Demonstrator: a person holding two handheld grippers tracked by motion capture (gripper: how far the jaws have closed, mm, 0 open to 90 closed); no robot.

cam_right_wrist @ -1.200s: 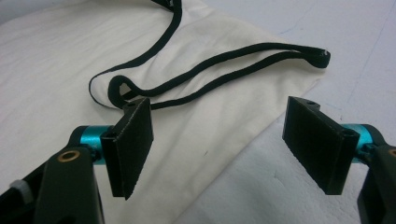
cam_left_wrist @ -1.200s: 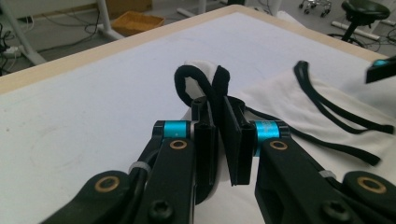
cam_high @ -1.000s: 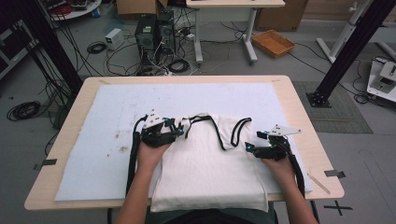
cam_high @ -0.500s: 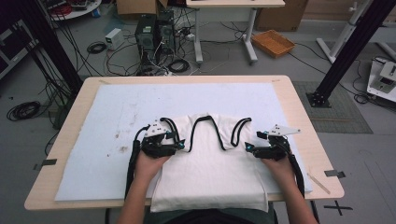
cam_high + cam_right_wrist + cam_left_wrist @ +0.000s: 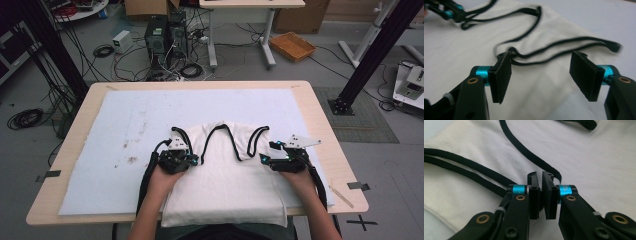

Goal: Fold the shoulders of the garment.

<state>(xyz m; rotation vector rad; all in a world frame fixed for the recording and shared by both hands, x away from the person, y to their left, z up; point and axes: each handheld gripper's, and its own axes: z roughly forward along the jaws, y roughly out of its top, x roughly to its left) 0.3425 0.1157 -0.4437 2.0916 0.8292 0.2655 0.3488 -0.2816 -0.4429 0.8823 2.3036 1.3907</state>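
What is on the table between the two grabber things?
Between the left gripper and the right gripper lies the white top, its black-edged neckline looping across; the high view shows it.

Grey floor strewn with cables; computer tower; orange tray; black frame posts.

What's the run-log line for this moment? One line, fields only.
left gripper: jaws just closed, shut at top armhole trim | right gripper: open, jaws just closing, over other armhole | top: flat on table

Wooden table, white mat, white garment
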